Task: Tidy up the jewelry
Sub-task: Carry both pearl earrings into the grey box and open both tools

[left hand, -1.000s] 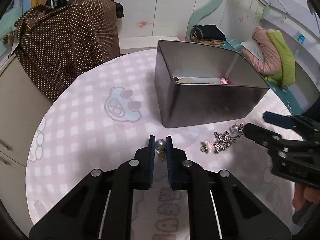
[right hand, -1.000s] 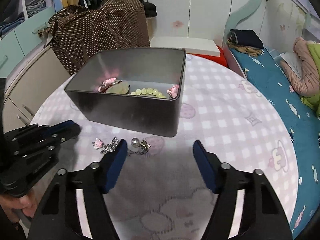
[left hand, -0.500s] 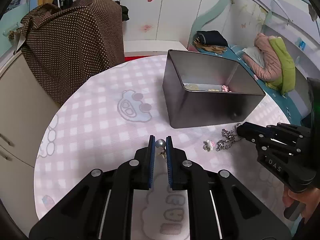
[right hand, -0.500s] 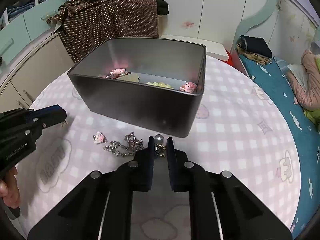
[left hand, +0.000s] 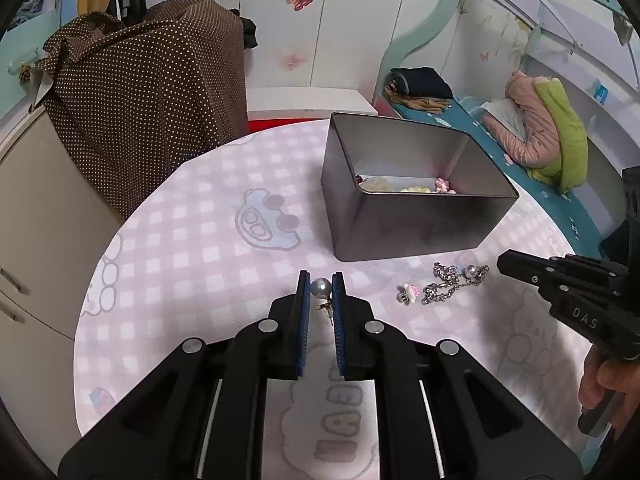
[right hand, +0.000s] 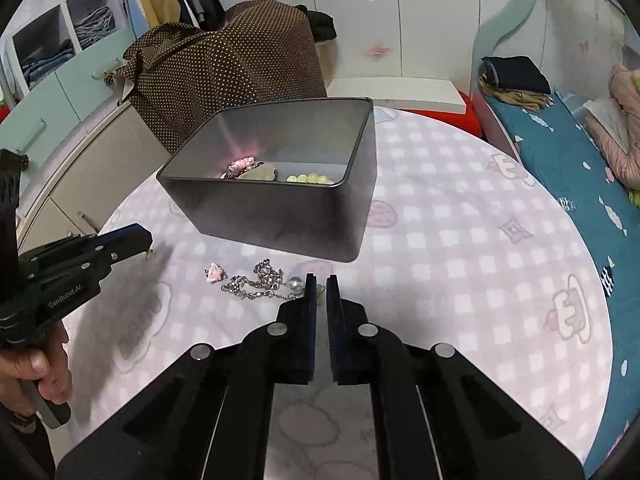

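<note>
Left tool [left hand: 321, 280] still clamps pearl earring [left hand: 321, 286], now lifted higher over table [left hand: 192, 240]. Right tool [right hand: 321, 280], wide apart a second ago, now pinched on charm at chain [right hand: 256, 284] end, pearl [right hand: 296, 283] at its 9 o'clock. Tin [right hand: 280, 208] at 12 o'clock holds beads [right hand: 310, 178].

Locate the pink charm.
In the left wrist view, the pink charm lies on the table, right of centre, beside the chain, in front of the tin.
</note>
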`<action>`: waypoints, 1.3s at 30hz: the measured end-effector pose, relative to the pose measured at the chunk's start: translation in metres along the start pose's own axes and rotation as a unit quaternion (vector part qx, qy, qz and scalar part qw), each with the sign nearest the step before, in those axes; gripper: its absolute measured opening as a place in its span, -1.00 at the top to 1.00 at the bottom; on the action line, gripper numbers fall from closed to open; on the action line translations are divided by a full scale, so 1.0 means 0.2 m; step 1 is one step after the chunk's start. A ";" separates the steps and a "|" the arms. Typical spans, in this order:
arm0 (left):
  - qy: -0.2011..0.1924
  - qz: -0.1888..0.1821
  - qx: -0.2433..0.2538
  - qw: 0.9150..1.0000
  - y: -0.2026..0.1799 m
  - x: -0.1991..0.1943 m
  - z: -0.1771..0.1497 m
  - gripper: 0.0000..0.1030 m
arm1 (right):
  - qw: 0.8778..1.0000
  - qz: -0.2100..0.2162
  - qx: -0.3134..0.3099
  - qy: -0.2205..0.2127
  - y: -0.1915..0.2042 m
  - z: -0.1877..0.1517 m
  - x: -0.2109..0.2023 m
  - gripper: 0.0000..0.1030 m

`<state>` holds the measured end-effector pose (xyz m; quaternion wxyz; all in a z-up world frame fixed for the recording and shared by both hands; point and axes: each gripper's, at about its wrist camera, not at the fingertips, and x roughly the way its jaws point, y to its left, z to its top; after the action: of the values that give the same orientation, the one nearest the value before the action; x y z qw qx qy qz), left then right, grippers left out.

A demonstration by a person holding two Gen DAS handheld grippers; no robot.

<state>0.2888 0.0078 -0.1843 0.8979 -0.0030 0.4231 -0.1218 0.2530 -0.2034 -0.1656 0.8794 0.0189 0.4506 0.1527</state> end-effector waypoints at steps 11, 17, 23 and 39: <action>0.002 0.000 0.004 1.000 0.00 0.00 -0.01 0.79 | 0.999 -0.002 -0.042 0.022 0.07 0.00 0.11 0.24; 0.004 -0.001 0.004 1.000 0.00 0.00 -0.01 0.79 | 0.998 -0.008 -0.056 0.023 0.08 0.03 0.14 0.30; 0.005 -0.004 0.005 1.000 0.00 0.01 -0.01 0.79 | 0.997 -0.012 -0.068 0.025 0.09 0.04 0.16 0.81; -0.016 -0.007 0.006 1.000 -0.01 -0.08 0.05 0.79 | 0.997 0.065 -0.012 -0.029 0.02 0.09 -0.16 0.82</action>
<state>0.2864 0.0077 -0.1655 0.9037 -0.0029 0.4076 -0.1306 0.2499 -0.2075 -0.1295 0.8803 0.0421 0.4212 0.2141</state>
